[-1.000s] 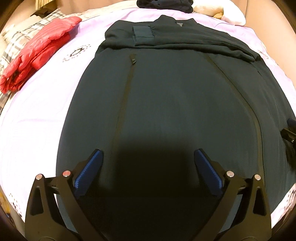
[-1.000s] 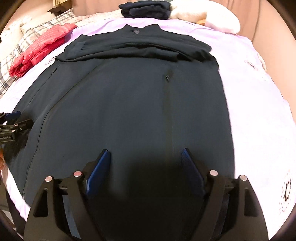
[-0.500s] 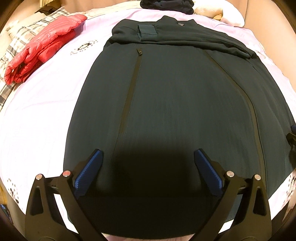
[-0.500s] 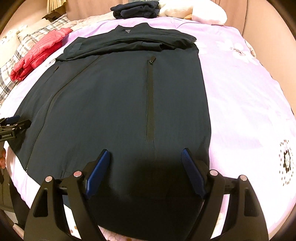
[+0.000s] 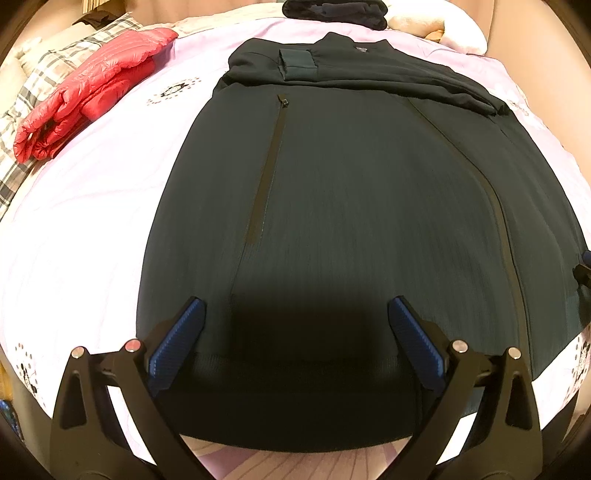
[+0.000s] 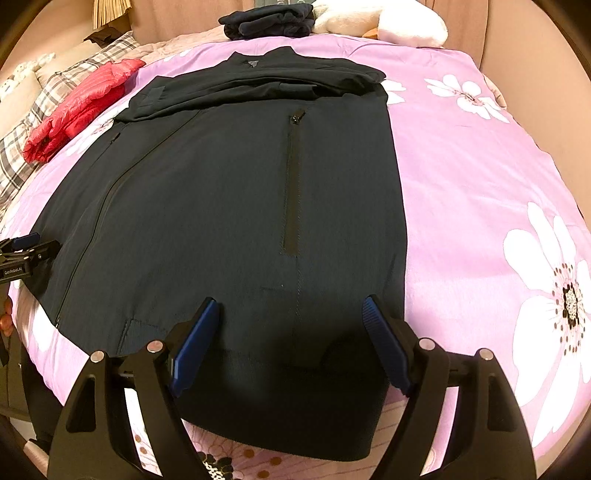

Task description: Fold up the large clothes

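Observation:
A dark green zip jacket [image 5: 351, 192] lies flat, front up, on the pink flowered bedspread [image 5: 92, 206], with its sleeves folded across the chest near the collar. The same jacket [image 6: 229, 206] fills the right wrist view. My left gripper [image 5: 293, 314] hangs open over the hem on the jacket's left half, nothing between its blue pads. Over the hem on the right half my right gripper [image 6: 290, 314] stands open too, its jaws empty. The left gripper's tip [image 6: 22, 247] shows at the left edge of the right wrist view.
A red puffer jacket [image 5: 92, 92] lies at the far left beside a plaid pillow [image 5: 33, 96]. Folded dark clothes [image 6: 266, 22] and a white plush pillow [image 6: 388, 18] sit at the bed's far end. The bed's near edge [image 6: 236, 458] runs just below the hem.
Both grippers have drawn back toward the near hem, so the jacket's bottom edge and the bed's edge now show. The jacket lies as before and both grippers stay open.

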{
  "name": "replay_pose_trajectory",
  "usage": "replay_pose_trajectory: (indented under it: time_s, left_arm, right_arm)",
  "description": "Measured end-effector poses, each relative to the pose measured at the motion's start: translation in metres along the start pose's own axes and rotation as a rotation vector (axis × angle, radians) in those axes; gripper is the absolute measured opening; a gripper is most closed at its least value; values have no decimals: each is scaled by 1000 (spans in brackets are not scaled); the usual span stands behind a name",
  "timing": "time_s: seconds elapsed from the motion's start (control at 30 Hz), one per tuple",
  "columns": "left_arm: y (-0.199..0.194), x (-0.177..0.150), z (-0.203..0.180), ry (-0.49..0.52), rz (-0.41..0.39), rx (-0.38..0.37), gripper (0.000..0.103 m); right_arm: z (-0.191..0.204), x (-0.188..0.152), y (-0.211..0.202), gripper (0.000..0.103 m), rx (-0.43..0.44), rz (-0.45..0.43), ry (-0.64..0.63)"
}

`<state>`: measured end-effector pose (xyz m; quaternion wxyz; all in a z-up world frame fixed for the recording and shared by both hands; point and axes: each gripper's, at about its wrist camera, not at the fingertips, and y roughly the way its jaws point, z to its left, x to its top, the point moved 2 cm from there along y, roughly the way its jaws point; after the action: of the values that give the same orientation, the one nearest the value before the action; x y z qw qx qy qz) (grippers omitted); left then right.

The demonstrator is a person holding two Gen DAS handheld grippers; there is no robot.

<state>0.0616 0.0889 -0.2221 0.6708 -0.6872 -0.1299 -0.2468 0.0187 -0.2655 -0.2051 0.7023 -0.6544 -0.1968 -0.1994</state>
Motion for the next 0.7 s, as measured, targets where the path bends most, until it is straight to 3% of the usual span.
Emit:
replay_pose_trajectory:
  time_s: [0.7]
  left_arm:
    - [-4,-5,1,5,2,10,101]
  right_arm:
    - [-7,-7,-7,80,7,-5,-7]
